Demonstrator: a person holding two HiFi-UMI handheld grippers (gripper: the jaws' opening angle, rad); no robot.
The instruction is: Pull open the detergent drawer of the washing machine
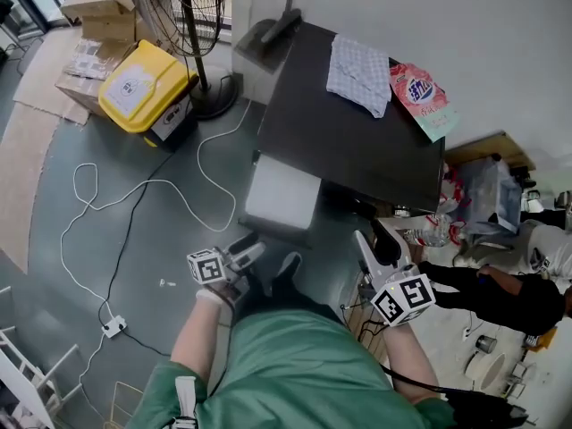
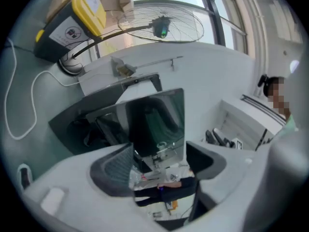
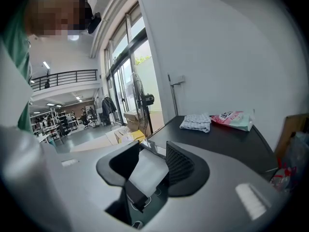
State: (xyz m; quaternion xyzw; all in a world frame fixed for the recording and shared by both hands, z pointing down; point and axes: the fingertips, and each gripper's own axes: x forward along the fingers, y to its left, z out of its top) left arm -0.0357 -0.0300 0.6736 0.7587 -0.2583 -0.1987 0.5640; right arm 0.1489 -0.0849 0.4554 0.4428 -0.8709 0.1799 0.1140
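**Head view.** Looks steeply down on a dark-topped washing machine [image 1: 357, 141]. Finds the white detergent drawer [image 1: 281, 195] standing out from the machine's front, toward its left end as pictured. Notes a checked cloth [image 1: 357, 74] and a pink pouch [image 1: 422, 96] lying side by side on the top, near the wall. Places the left gripper [image 1: 248, 250] just below the drawer in the picture, pointing toward it, near but apart. Places the right gripper [image 1: 375, 239] off to the drawer's right, by the machine's front, clear of the drawer. Picks up a fan [image 1: 183, 12], a yellow bin [image 1: 143, 83] and a white cable [image 1: 116, 204] looping over the floor [image 1: 54, 168] at left. Also a seated person [image 1: 500, 293] at right.

**Left gripper view.** Comes rolled on its side. Shows the jaws wide apart and gripping nothing, with only the seated person [image 2: 164, 190] far off in the gap. Catches the machine's dark body [image 2: 77, 124] ahead, with fan [image 2: 161, 28] and bin [image 2: 89, 11] along the top. Cannot single out the drawer here.

**Right gripper view.** Shows the jaws parted, pads touching nothing. Frames the drawer [image 3: 145, 170] through the gap, farther off, projecting from the machine's front edge. Confirms cloth [image 3: 195, 122] and pouch [image 3: 234, 119] on the dark top [image 3: 217, 141].
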